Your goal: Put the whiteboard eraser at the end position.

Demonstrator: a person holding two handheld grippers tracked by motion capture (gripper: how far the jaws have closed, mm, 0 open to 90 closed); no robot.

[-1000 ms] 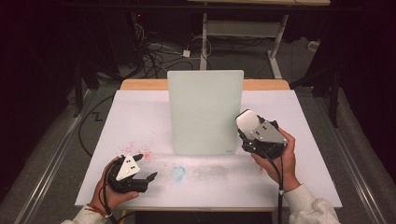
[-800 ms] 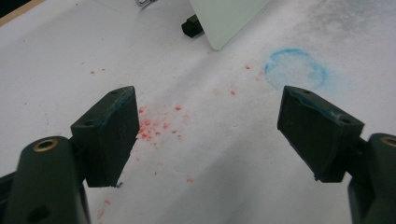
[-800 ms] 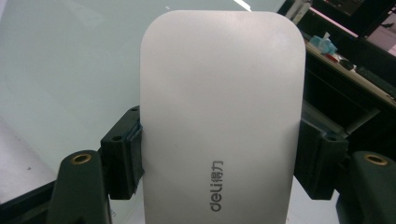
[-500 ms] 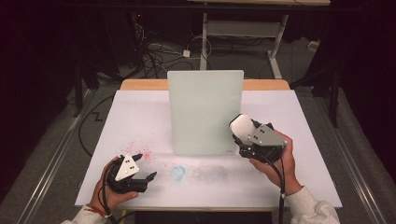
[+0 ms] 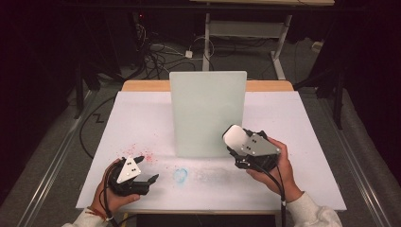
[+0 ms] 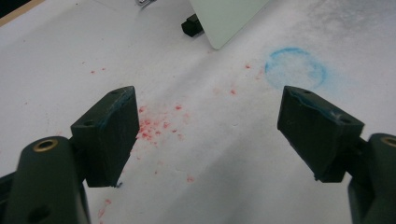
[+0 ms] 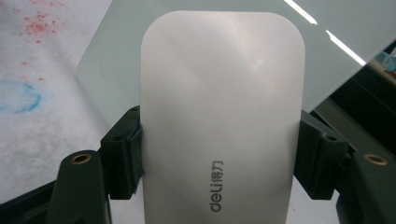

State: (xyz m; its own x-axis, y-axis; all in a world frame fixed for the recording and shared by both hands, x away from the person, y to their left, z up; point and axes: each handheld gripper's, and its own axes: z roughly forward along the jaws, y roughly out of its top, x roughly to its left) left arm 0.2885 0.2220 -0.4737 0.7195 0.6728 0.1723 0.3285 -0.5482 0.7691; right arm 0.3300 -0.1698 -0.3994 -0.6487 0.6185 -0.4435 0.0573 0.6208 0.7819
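Observation:
A pale green glass board (image 5: 208, 113) stands upright in the middle of the white table (image 5: 142, 118). My right gripper (image 5: 235, 142) is shut on a white rounded-rectangle block marked "deli" (image 7: 222, 121), an eraser-like pad (image 5: 232, 135) held close to the board's lower right face (image 7: 112, 60). My left gripper (image 5: 145, 170) rests near the table's front left, open with nothing between its jaws (image 6: 205, 135). Below it lie red specks (image 6: 154, 126) and a blue ring stain (image 6: 295, 68).
Red specks (image 5: 139, 153) and a blue ring with a bluish smear (image 5: 180, 175) mark the table in front of the board. A small black foot (image 6: 191, 24) props the board. Cables and table legs lie on the floor beyond the far edge.
My right gripper with the white block has moved down and left, closer to the board's lower right part. The left gripper has stayed almost still.

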